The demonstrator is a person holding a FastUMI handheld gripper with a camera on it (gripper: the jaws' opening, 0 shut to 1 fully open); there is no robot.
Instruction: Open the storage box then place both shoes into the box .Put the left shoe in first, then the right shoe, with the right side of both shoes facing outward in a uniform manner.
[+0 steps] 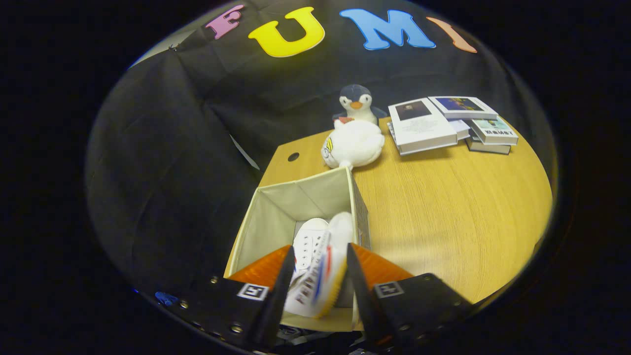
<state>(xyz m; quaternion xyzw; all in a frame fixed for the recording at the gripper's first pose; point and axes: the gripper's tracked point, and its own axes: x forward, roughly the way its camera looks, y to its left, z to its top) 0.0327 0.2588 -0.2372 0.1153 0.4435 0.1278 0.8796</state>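
Gripper [319, 276] over open box [266, 212], fingers pinching a white shoe [323, 276].
Second shoe [308, 241] lies inside, just left of it; box stands on table [443, 212].

Booth: black cloth [162, 148], desk [443, 207].

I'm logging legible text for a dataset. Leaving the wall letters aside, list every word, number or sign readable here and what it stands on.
books: cover print too small to read.
shoe, pressed between the fingers of the gripper over the storage box: side lettering blurred, unreadable.
square markers on the gripper: coded patterns, no words.
Readable text: none.
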